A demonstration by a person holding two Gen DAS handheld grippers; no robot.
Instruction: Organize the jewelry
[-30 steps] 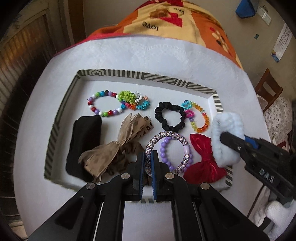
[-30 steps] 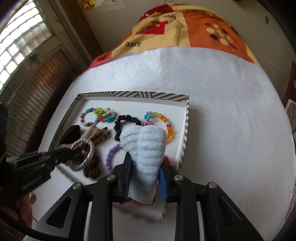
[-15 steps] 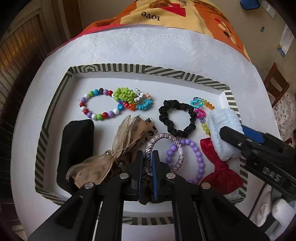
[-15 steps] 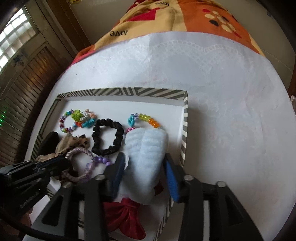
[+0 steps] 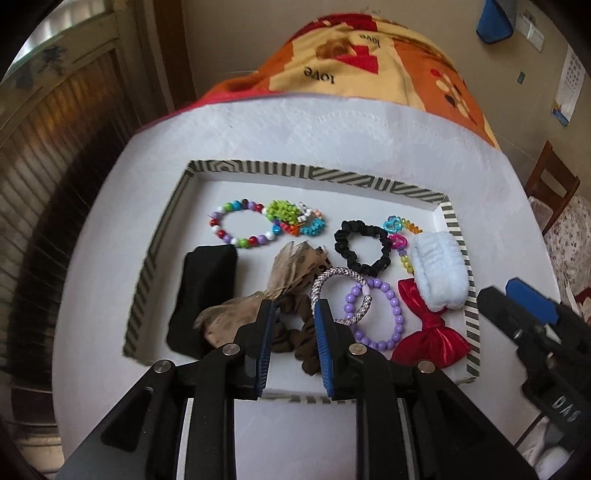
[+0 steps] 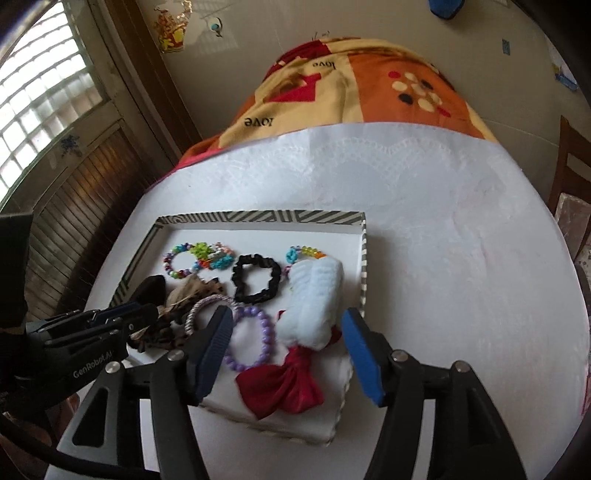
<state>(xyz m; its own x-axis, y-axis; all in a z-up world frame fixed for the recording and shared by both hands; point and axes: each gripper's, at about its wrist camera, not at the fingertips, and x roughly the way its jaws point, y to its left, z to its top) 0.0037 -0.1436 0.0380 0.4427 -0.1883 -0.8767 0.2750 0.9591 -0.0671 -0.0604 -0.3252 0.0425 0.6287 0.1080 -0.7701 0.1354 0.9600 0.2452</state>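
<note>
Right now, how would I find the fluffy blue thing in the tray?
Start at the striped-edged tray on the white table. Go to its right side, next to the striped wall. There the fluffy pale blue scrunchie lies partly over the shiny red bow, beside the black scrunchie. It is the only soft, woolly, light-coloured thing; everything around it is beads, dark fabric or shiny cloth.

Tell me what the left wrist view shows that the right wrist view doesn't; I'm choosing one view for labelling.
Only the left wrist view shows the dark brown fabric scrunchie clearly, between its open left tongs, plus a paper calendar on the wall.

Only the right wrist view shows the bright glass-block window and a gold wall ornament.

Both show the stripe-rimmed white tray, fluffy pale-blue scrunchie, shiny red bow, purple bead bracelet and black fabric scrunchie.
</note>
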